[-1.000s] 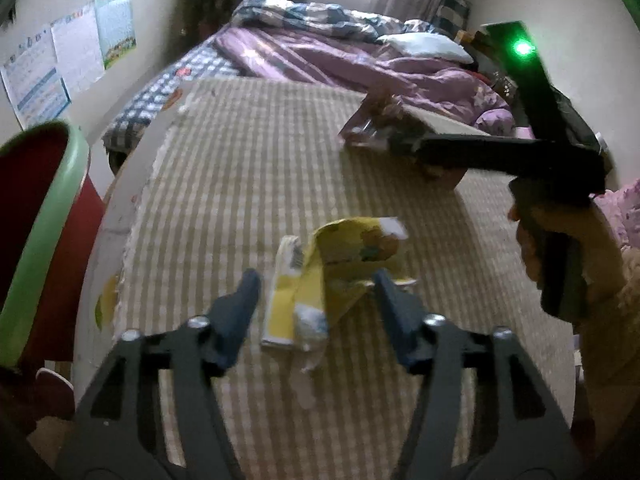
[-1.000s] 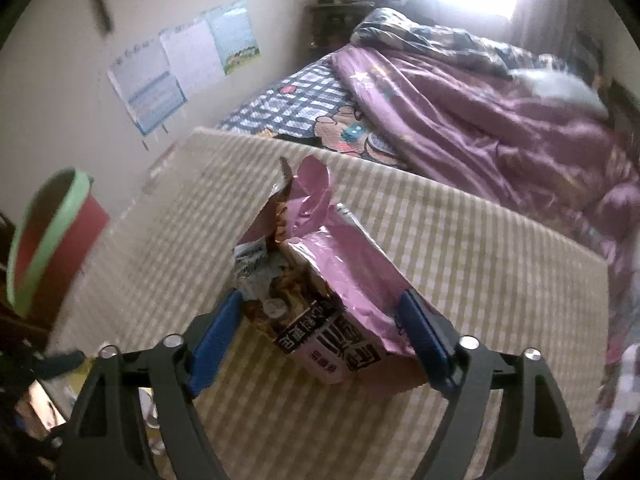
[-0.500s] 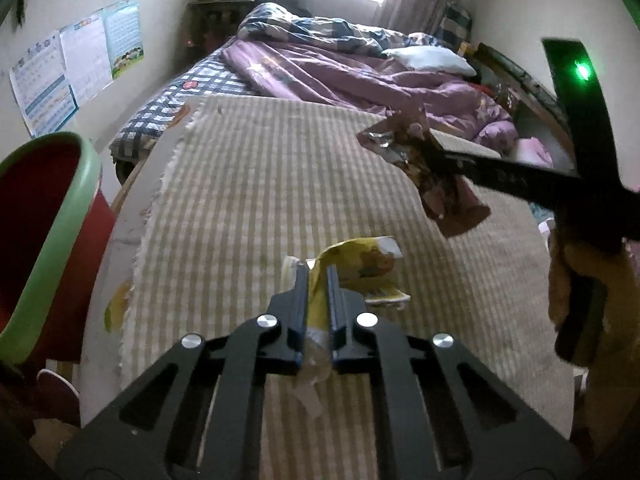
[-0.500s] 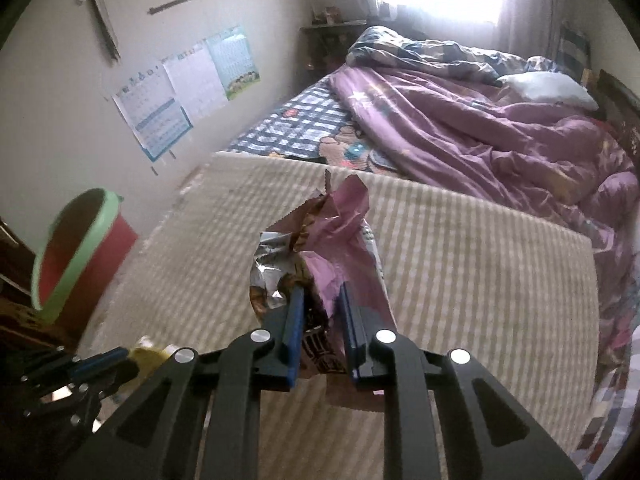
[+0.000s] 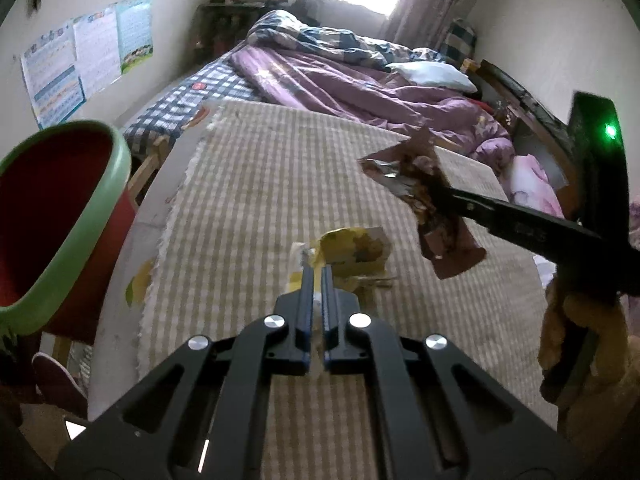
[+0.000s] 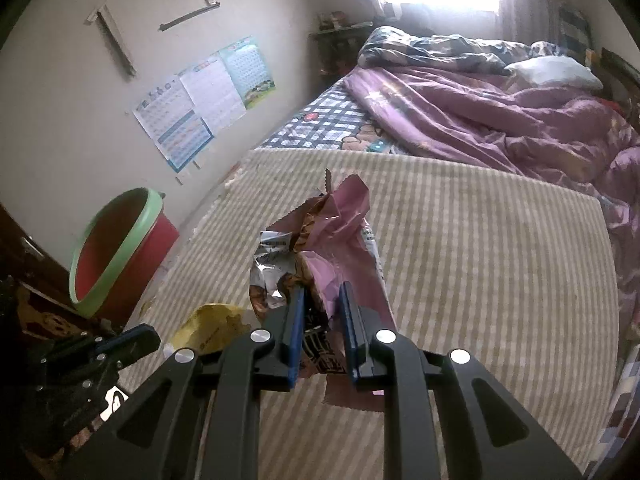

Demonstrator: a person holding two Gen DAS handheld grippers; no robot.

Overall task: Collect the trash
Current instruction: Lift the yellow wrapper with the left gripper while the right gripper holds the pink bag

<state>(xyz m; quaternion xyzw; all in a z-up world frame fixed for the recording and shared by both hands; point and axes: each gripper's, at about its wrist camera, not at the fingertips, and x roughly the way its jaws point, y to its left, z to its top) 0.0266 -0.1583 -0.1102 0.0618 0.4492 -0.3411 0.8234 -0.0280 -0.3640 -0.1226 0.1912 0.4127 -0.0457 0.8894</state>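
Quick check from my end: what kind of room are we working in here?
Most likely a bedroom in a home. An unmade bed with a purple quilt and a white pillow fills the far side, charts are stuck on the wall, and a red bin with a green rim stands beside the checked mat.

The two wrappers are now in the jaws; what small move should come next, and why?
Probably carry both toward the red bin with the green rim. The left gripper is shut on the yellow wrapper and the right gripper is shut on the pink snack bag, which hangs clear of the striped cloth. The bin stands open at the left.
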